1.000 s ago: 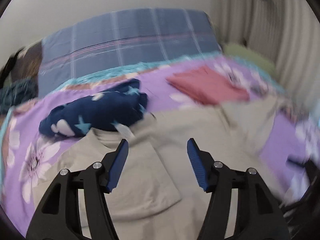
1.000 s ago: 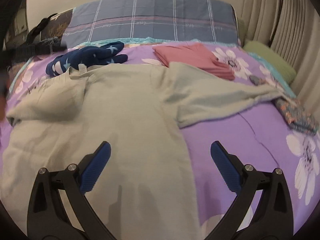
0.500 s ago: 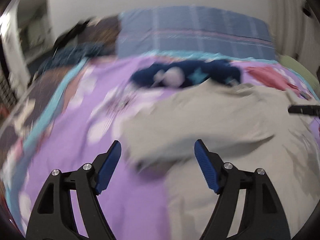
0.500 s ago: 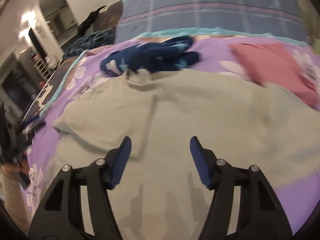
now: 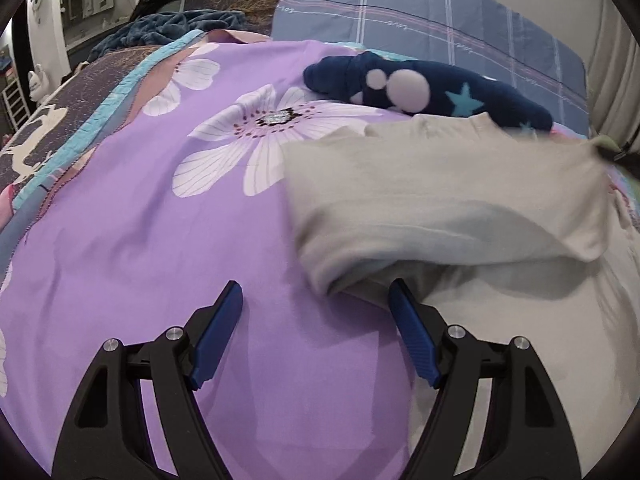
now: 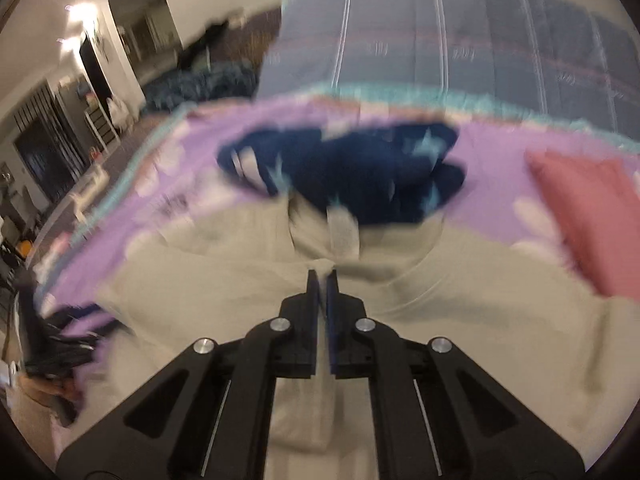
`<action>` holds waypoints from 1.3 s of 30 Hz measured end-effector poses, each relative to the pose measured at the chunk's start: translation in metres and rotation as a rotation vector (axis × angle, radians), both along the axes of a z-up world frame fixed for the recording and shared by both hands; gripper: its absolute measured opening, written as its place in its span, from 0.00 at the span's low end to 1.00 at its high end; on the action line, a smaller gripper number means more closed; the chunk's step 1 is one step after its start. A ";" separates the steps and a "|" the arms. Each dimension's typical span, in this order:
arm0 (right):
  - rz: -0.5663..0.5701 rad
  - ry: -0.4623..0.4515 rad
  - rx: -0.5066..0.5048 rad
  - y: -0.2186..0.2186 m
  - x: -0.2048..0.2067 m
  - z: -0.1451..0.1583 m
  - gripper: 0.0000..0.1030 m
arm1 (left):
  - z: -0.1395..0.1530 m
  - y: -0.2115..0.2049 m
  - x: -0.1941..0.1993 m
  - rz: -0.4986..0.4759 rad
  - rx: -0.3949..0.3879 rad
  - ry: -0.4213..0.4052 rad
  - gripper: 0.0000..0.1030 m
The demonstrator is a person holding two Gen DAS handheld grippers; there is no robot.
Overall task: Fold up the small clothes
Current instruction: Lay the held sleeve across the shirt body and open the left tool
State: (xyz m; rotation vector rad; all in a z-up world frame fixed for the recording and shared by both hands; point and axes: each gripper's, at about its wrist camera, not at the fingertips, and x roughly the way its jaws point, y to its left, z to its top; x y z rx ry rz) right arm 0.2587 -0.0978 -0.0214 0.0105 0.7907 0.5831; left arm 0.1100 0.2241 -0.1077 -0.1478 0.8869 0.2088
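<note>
On the purple bedsheet printed with white flowers (image 5: 132, 216), your beige long-sleeved cotton shirt (image 5: 460, 188) lies spread out, its near sleeve folded back across the body and the neckline pointing toward the blue plaid pillow (image 5: 440, 28) at the head of the bed. Your left gripper (image 5: 316, 304) hovers over the sheet at the shirt's folded edge with its blue-padded jaws standing wide apart; the folded cloth lies just ahead of the right-hand pad, but nothing is pinched between them. Your right gripper (image 6: 322, 278) has its jaws brought together, having just closed, right at the shirt's collar; the view is blurred, so it seems to nip a bit of collar fabric, though you cannot be sure cloth sits between the pads. Just beyond the neckline, touching it, rests the dark navy fleece garment with pale dots and light blue stars (image 5: 424, 88). Off to the right in the right wrist view, a folded salmon-pink cloth (image 6: 592, 220) lies on the sheet, beside the shirt's shoulder.
</note>
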 end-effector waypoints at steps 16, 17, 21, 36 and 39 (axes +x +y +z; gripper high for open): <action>-0.270 0.092 -0.102 -0.085 0.033 -0.029 0.42 | 0.006 -0.026 -0.003 -0.135 0.082 -0.020 0.49; -0.263 0.086 -0.113 -0.084 0.029 -0.029 0.42 | 0.006 -0.028 -0.001 -0.139 0.090 -0.018 0.47; -0.236 0.138 -0.080 -0.082 0.043 -0.037 0.53 | 0.008 -0.035 0.009 -0.160 0.099 -0.020 0.34; -0.410 0.178 -0.238 -0.105 0.040 -0.039 0.06 | 0.007 -0.056 -0.007 -0.180 0.228 -0.047 0.04; -0.507 0.198 -0.273 -0.117 0.042 -0.046 0.25 | 0.009 -0.054 -0.014 -0.196 0.187 -0.064 0.04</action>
